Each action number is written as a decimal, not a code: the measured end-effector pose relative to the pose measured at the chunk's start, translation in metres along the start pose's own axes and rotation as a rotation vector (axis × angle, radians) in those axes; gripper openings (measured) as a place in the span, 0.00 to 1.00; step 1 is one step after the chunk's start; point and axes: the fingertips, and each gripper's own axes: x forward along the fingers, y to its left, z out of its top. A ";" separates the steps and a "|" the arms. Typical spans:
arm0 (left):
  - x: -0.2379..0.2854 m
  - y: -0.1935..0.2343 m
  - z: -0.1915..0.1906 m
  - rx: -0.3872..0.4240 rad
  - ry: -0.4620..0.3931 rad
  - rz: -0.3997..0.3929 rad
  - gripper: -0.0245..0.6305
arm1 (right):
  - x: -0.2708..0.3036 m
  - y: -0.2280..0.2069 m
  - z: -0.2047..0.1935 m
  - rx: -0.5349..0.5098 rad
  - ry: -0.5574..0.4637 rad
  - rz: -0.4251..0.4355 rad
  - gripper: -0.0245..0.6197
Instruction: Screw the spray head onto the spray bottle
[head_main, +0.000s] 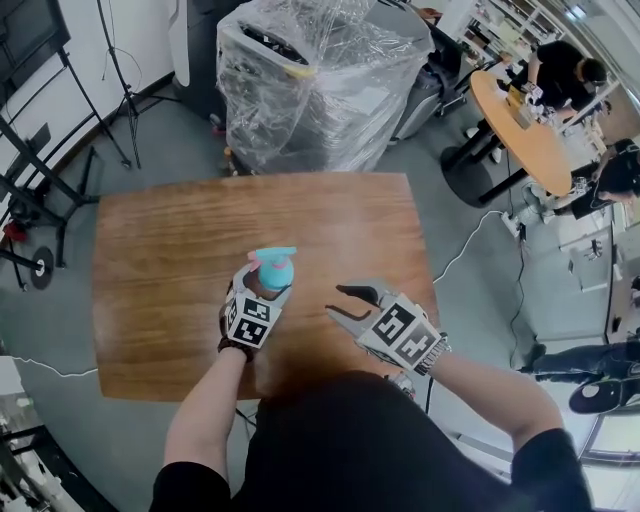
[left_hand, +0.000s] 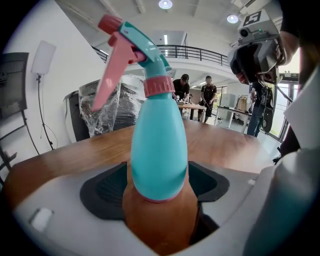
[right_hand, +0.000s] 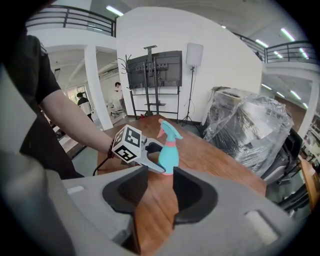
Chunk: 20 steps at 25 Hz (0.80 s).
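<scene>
A teal spray bottle (head_main: 277, 272) stands upright on the wooden table (head_main: 170, 250), near its front edge. Its spray head (left_hand: 131, 41), teal with a pink trigger, sits on the neck above a pink collar (left_hand: 159, 86). My left gripper (head_main: 265, 288) reaches in from the front; its jaws lie against both sides of the bottle (left_hand: 160, 150) low on its body. The right gripper view shows this left gripper (right_hand: 158, 159) round the bottle's (right_hand: 168, 152) base. My right gripper (head_main: 340, 302) hovers just right of the bottle, pointing at it, open with only table between its jaws (right_hand: 160, 192).
Behind the table stands a bulky load wrapped in clear plastic film (head_main: 320, 80). Light stands and tripods (head_main: 115, 80) are at the left. A round wooden table (head_main: 520, 120) with people working is at the far right. A white cable (head_main: 470, 240) runs over the floor.
</scene>
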 end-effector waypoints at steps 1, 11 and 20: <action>-0.005 0.000 0.000 -0.006 -0.006 0.004 0.64 | 0.001 0.000 0.000 0.007 -0.022 -0.003 0.26; -0.077 -0.028 0.015 -0.054 -0.077 0.075 0.37 | 0.002 -0.007 -0.014 0.098 -0.157 0.002 0.03; -0.105 -0.073 0.070 -0.160 -0.174 0.113 0.05 | -0.001 0.001 -0.012 0.077 -0.240 0.058 0.03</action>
